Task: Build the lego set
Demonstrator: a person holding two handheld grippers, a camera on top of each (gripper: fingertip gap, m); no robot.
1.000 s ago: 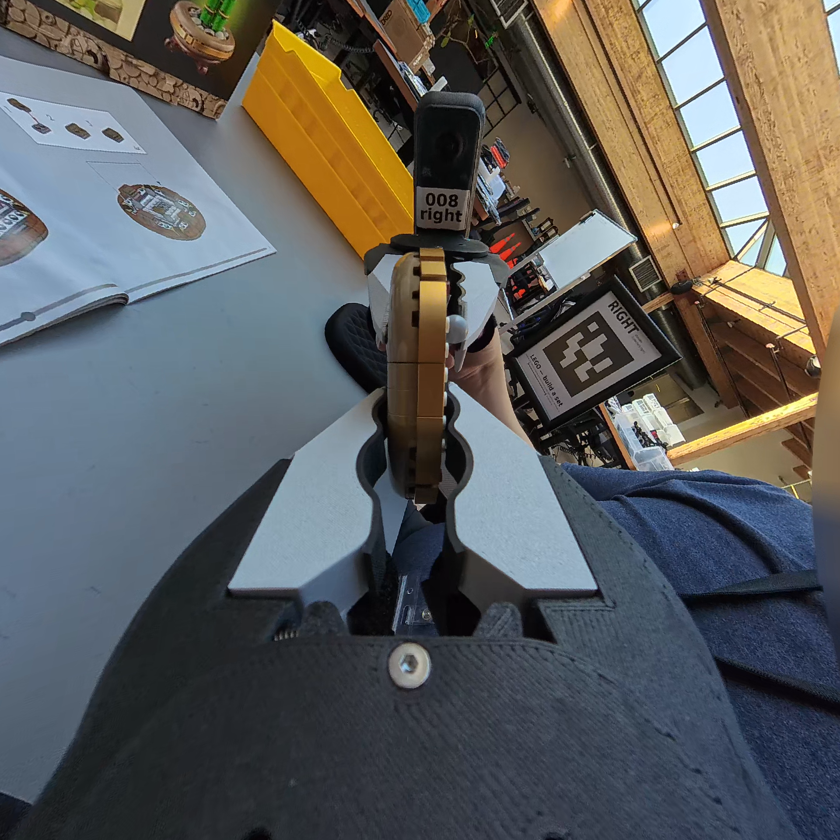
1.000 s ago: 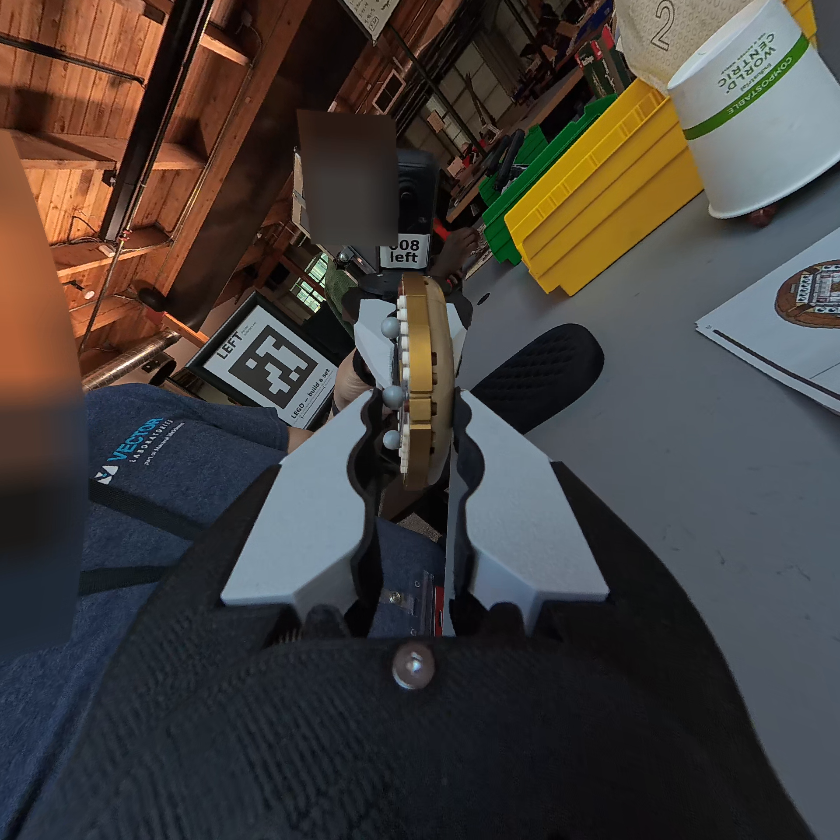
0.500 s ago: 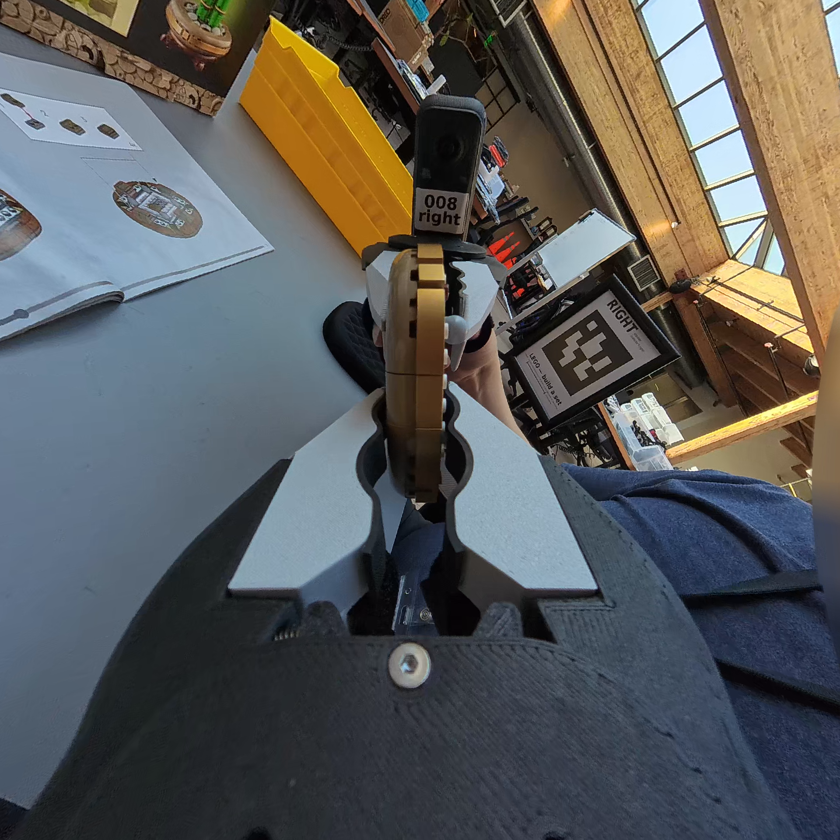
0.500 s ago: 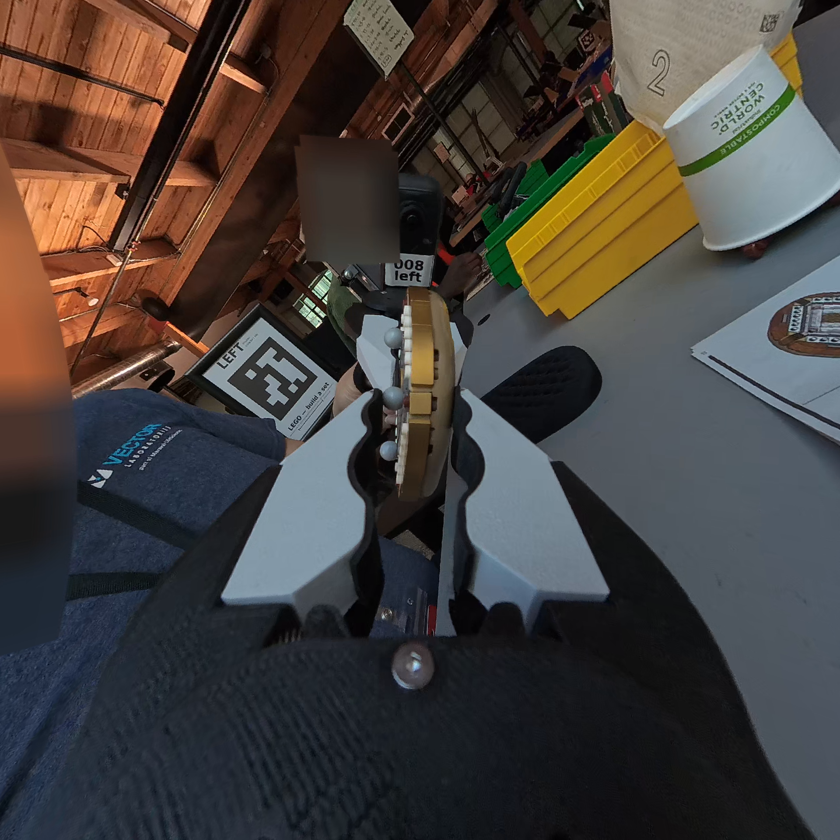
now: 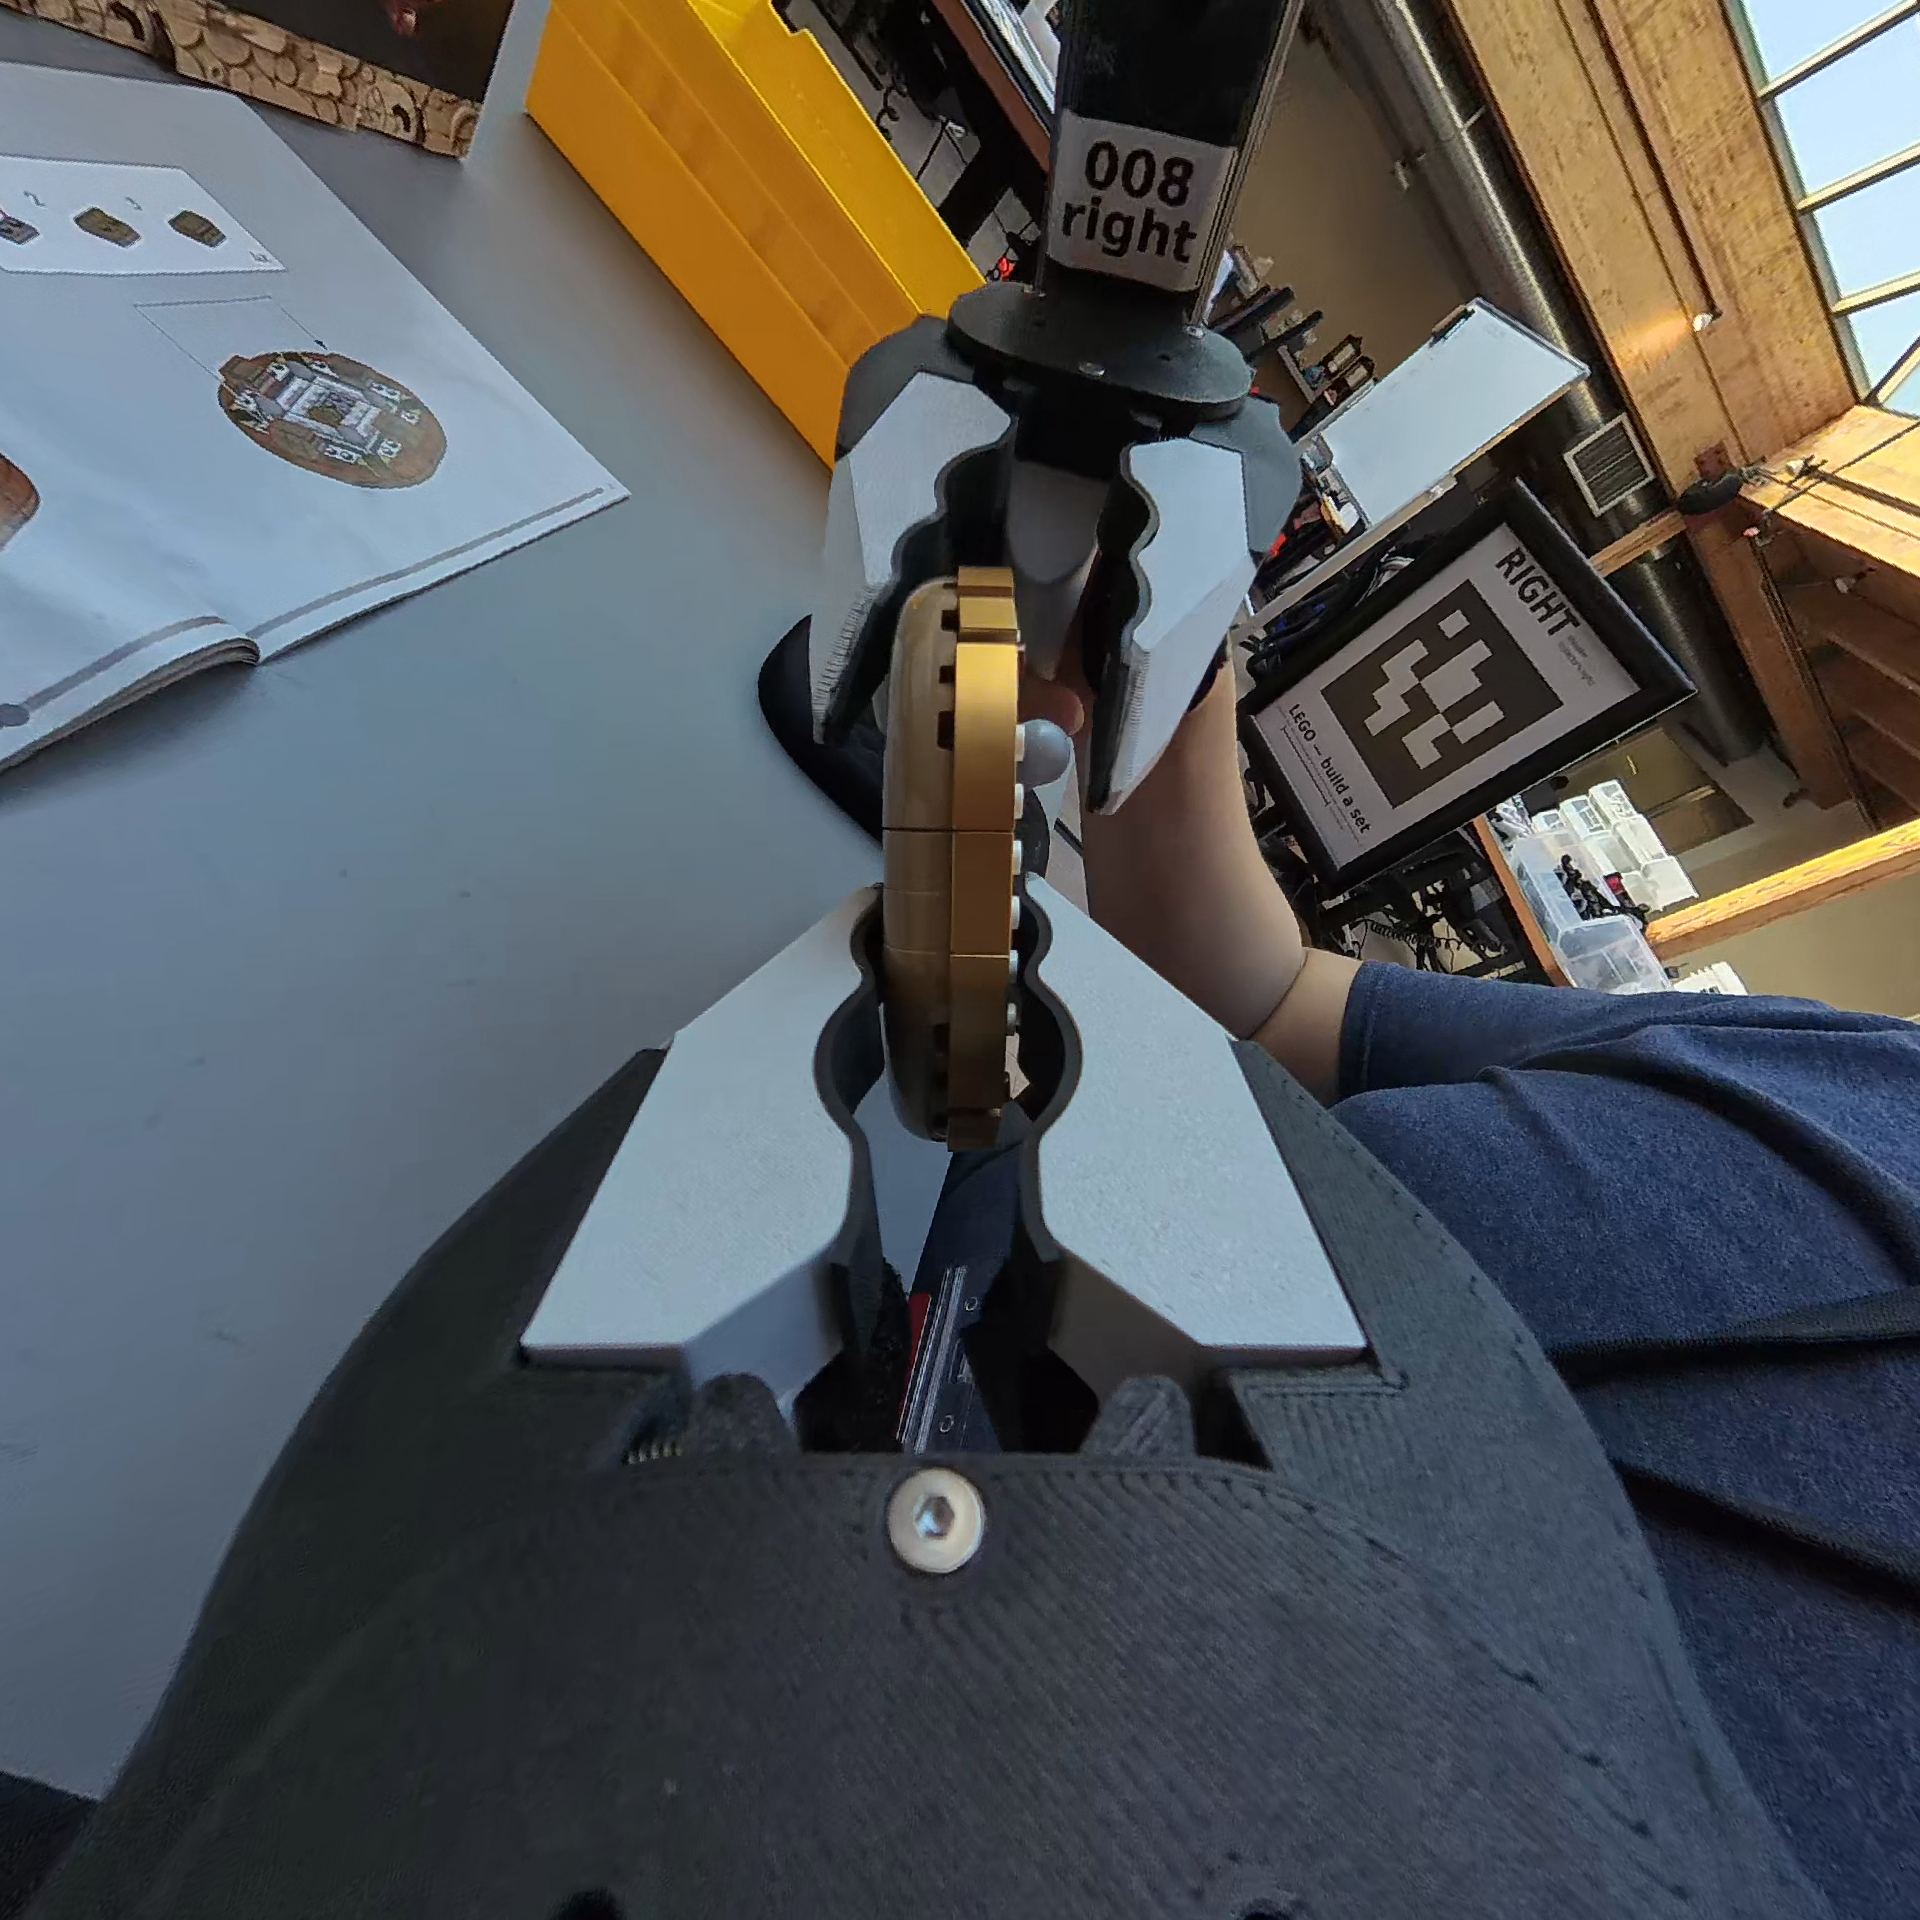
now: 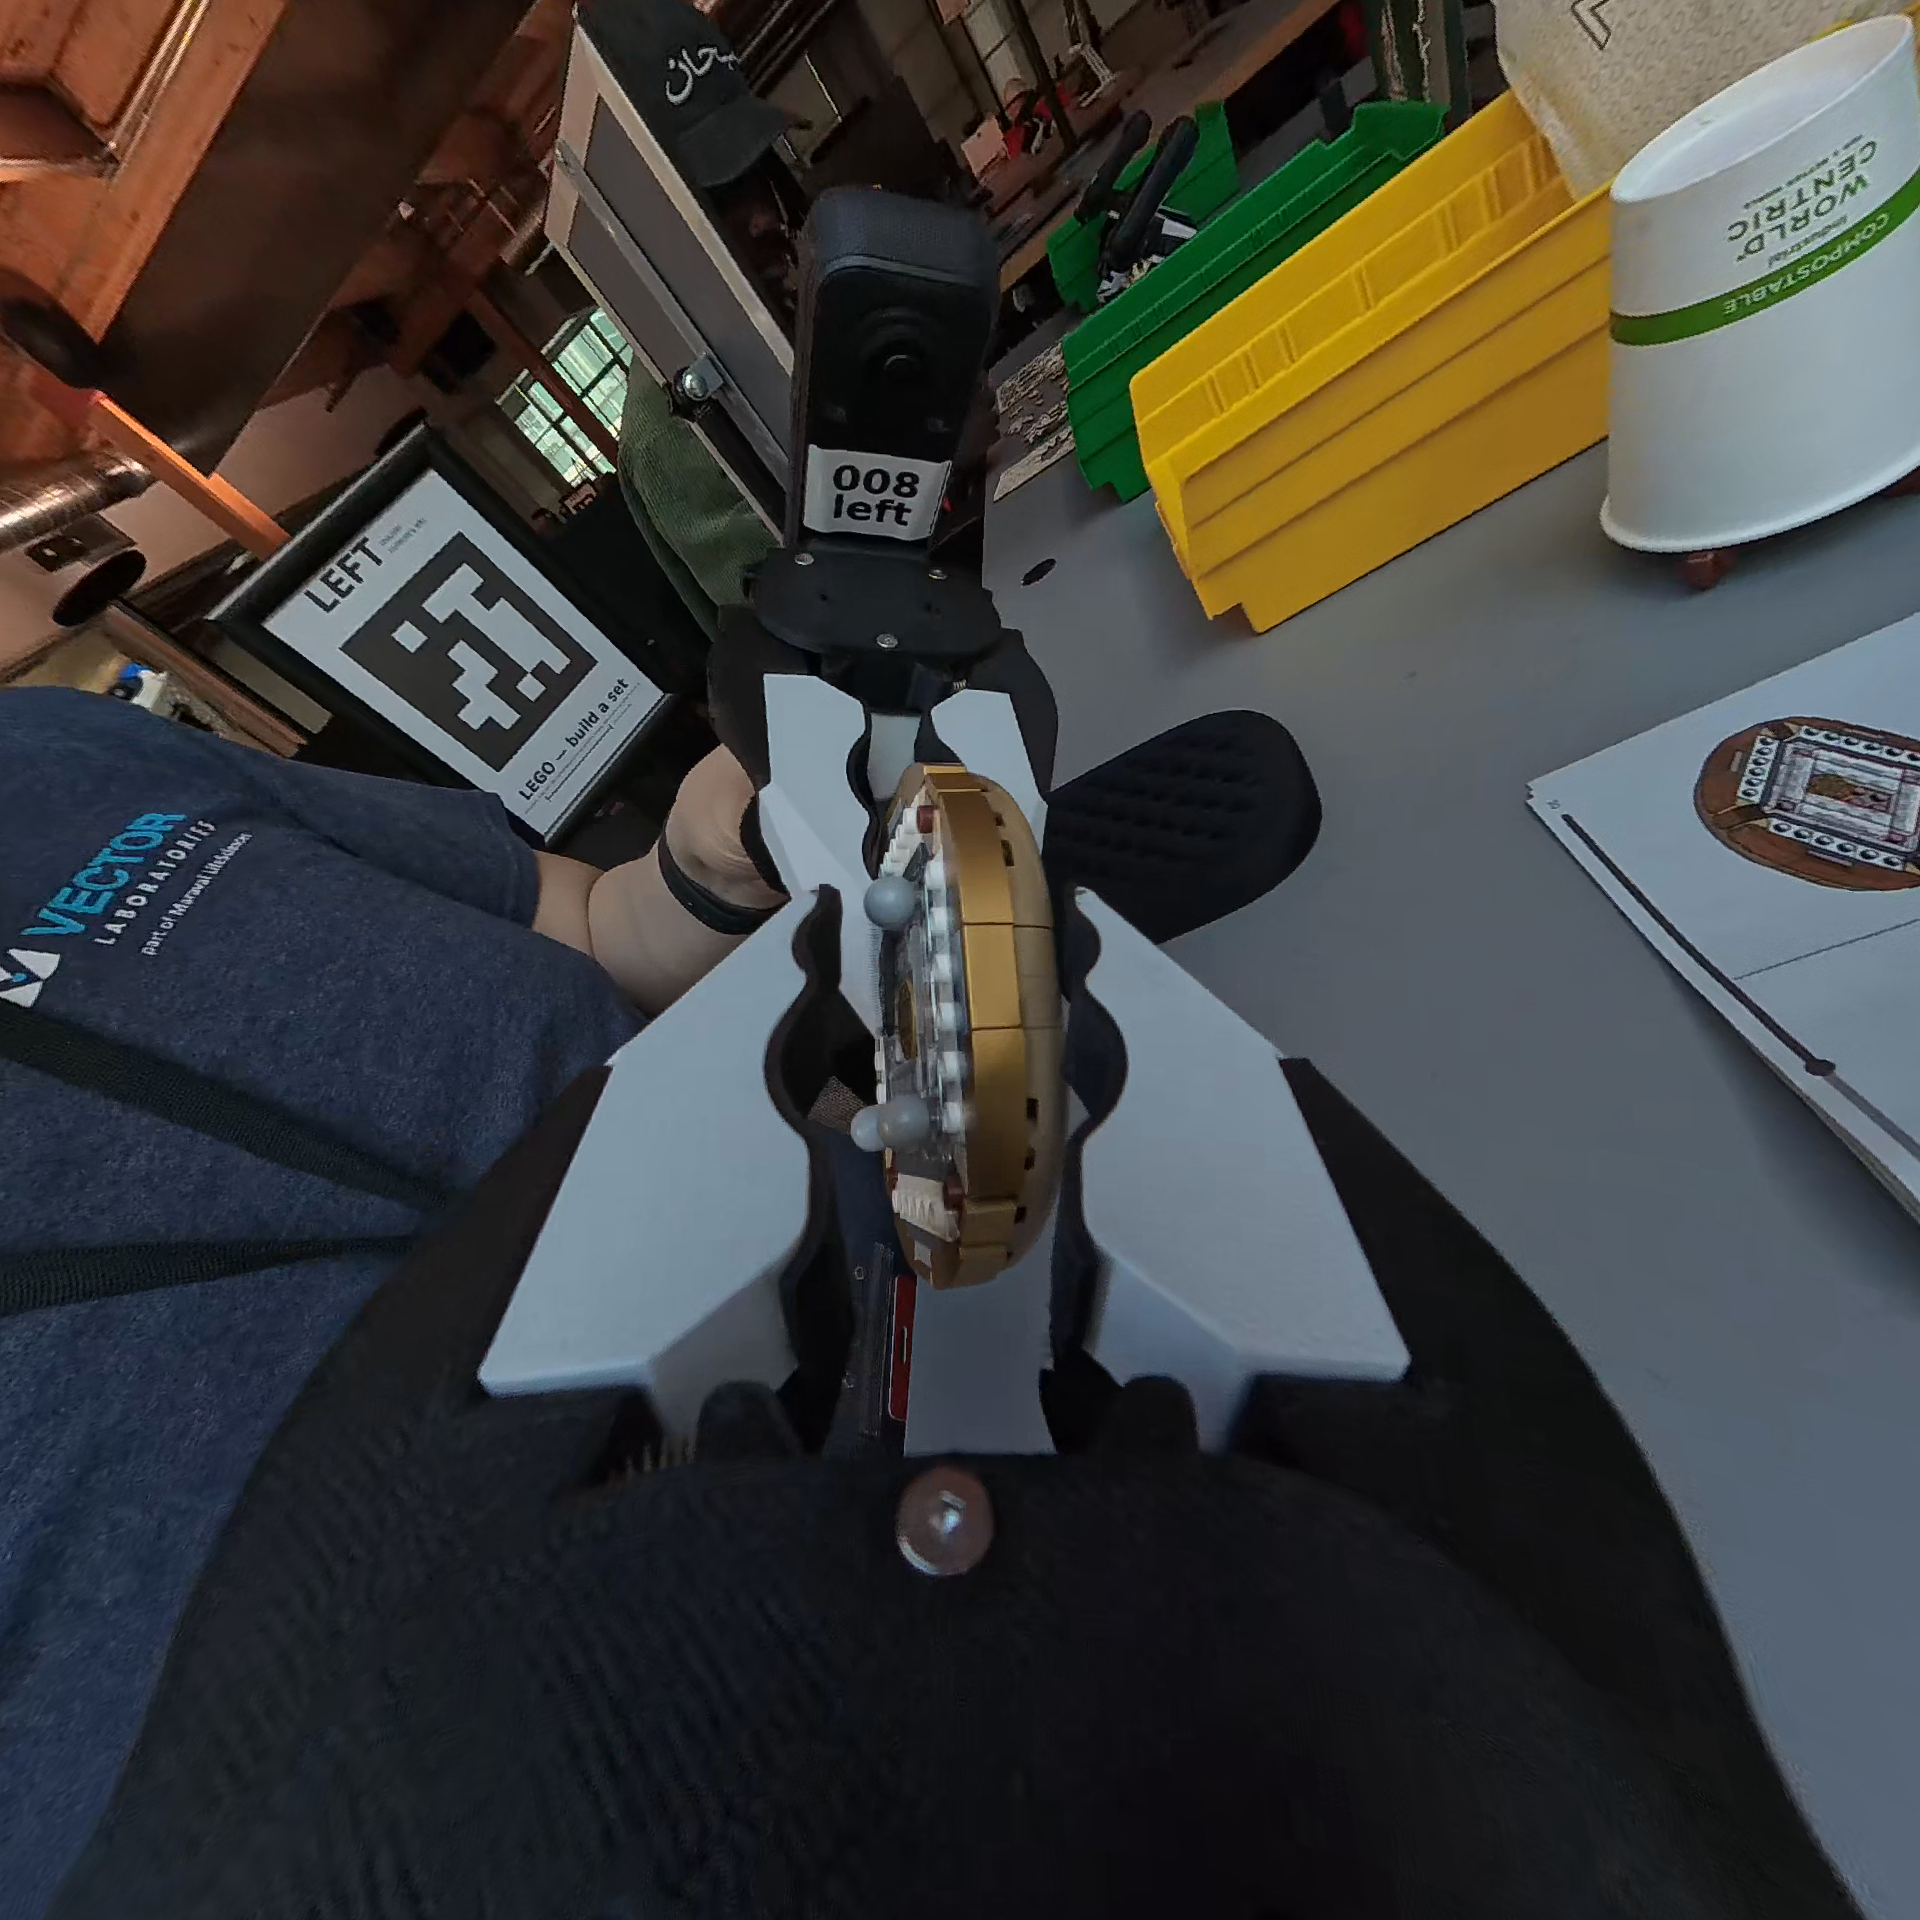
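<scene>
Your left gripper (image 5: 951, 997) is clamped on the gold round lego disc (image 5: 951, 883), fingers pressed flat against both faces at the bottom centre of the left wrist view, disc standing on edge above the table. Your right gripper (image 6: 940, 1029) has its jaws spread wide around the same disc: in the right wrist view the left finger (image 6: 665, 1195) stands clear of the studded face, and the right finger looks just beside the smooth gold back; I can't tell if it touches.

So the whole piece seems to hang from one narrow pinch. The risk here is the disc pivoting or slipping out between the left pads, since it's gripped near one rim with most of its mass sticking out. Close the right jaws carelessly and you'd likely catch the grey ball studs (image 6: 888, 902) on the studded side and knock them off or split the layered plates.

Further out: the grey table (image 5: 312, 883) fills the left of that view, the open instruction booklet (image 5: 260, 436) lies at upper left, yellow bins (image 5: 748, 208) top centre. A white paper cup (image 6: 1756, 343) sits upside down at the right wrist view's upper right.
</scene>
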